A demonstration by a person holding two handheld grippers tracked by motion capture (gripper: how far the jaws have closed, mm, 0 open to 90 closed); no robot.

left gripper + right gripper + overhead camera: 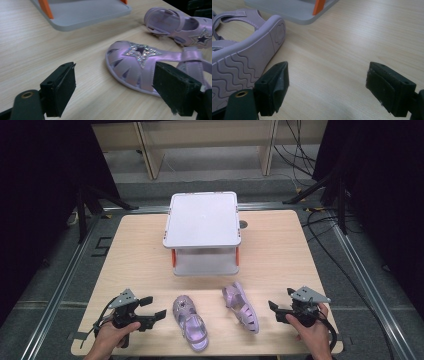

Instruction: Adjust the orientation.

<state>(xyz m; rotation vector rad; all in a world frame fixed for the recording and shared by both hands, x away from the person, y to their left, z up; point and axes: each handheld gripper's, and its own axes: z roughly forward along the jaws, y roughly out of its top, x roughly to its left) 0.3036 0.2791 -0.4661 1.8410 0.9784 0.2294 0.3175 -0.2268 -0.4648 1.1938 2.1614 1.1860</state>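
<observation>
Two grippers sit low over the near edge of the table [135,250], one in each of the person's hands. Left gripper [152,308] has its jaws spread wide with nothing between them, pointing toward the middle of the table; in the left gripper view its two black pads frame the toe of the nearer sandal without touching it. Right gripper [276,311] is likewise wide apart and empty, aimed inward from the other side.

Between them lie two lilac sandals. The left sandal [190,322] rests upright on its sole, just beside the left gripper, and a glittery star shows on its toe in the left gripper view [141,51]. The right sandal [241,307] lies tipped on its side, near the right gripper; the right gripper view shows its wavy ribbed sole [244,67] facing the camera, just beside that gripper's left-hand pad.

Behind the sandals stands one white two-tier rack [203,218], its flat top shelf held above the lower shelf on orange posts. I count two orange posts at the front; the back ones I cannot make out.
</observation>
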